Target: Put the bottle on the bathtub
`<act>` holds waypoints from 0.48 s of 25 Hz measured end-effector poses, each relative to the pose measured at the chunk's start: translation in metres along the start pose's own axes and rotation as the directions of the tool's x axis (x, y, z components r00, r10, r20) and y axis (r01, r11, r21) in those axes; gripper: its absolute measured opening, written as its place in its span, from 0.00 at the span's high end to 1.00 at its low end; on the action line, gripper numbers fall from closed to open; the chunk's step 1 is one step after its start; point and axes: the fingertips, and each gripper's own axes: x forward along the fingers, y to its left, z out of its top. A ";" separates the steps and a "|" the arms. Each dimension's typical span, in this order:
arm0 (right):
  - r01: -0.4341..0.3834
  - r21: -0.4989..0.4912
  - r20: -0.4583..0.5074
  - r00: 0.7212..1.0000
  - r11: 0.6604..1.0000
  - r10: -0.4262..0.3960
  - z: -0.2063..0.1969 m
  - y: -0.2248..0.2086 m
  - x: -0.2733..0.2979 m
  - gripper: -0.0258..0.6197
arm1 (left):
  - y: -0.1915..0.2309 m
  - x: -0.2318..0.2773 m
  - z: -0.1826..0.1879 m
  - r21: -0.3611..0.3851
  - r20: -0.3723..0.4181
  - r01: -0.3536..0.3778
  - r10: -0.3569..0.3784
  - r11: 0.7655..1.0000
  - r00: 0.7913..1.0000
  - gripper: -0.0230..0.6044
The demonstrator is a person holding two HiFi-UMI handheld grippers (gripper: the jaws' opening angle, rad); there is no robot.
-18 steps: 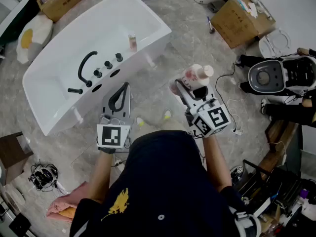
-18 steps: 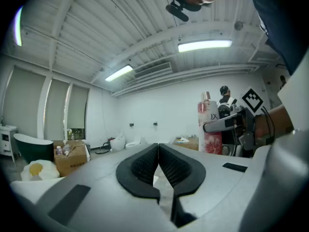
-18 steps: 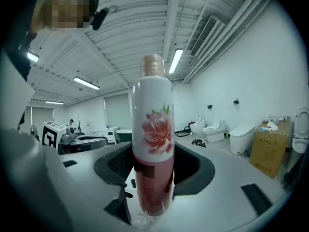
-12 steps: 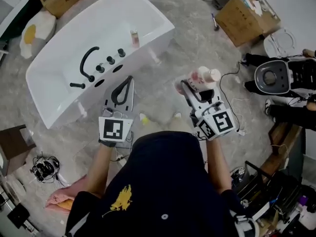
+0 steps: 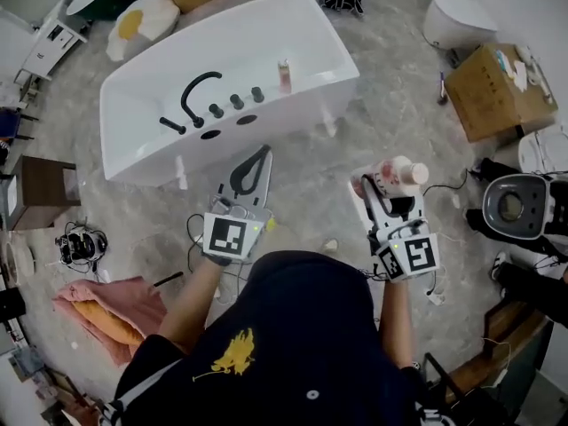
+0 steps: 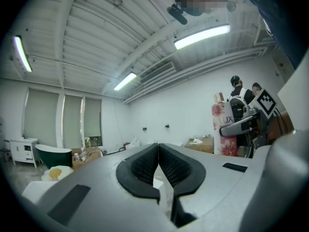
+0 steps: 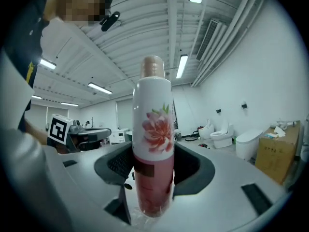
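Claw on my right point(image 5: 380, 185) is clamped on the bottle point(image 5: 397, 175), its pads pressing the lower, pink half while the flowered white upper half and the cap stand clear above them, upright. That grip looks the same as half a second back, so the bottle has not slipped.

What has changed is my heading. Earlier the bathtub point(image 5: 293, 109) lay off to my upper left. Now it sits squarely ahead, its ledge with the black faucet point(image 5: 197, 96) and a small bottle point(image 5: 284, 75) facing both claws. I judge that I've turned toward it, not closed in, because floor shows between the bottle and the tub much as before. So the carry is under way but the placing is not, with the bottle well apart from the ledge.

My left claw point(image 5: 253, 169) is closed on nothing, pointing at the tub's near wall as it did earlier.
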 end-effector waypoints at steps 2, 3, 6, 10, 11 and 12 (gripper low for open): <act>-0.025 -0.036 -0.007 1.000 0.999 0.024 -0.001 -0.015 -0.019 0.61 | -0.026 0.000 0.002 0.008 0.001 -0.044 0.044 0.999 0.999 0.93; -0.033 -0.042 -0.008 0.999 0.999 0.033 -0.001 -0.023 -0.030 0.61 | -0.040 0.002 0.003 0.023 -0.002 -0.060 0.060 0.998 0.998 0.93; -0.043 -0.024 -0.004 0.999 0.999 0.043 -0.003 -0.048 -0.060 0.61 | -0.080 0.007 0.007 0.047 -0.018 -0.096 0.097 0.994 0.995 0.93; -0.046 0.022 -0.018 0.999 0.999 0.047 -0.015 -0.073 -0.078 0.61 | -0.108 0.012 0.003 0.033 -0.058 -0.099 0.100 0.995 0.993 0.93; -0.046 0.033 -0.021 0.999 0.998 0.047 -0.019 -0.080 -0.077 0.61 | -0.112 0.015 0.001 0.044 -0.073 -0.086 0.089 0.995 0.993 0.93; -0.044 0.044 -0.022 0.999 0.998 0.045 -0.022 -0.087 -0.076 0.61 | -0.116 0.017 0.000 0.061 -0.085 -0.076 0.081 0.995 0.993 0.93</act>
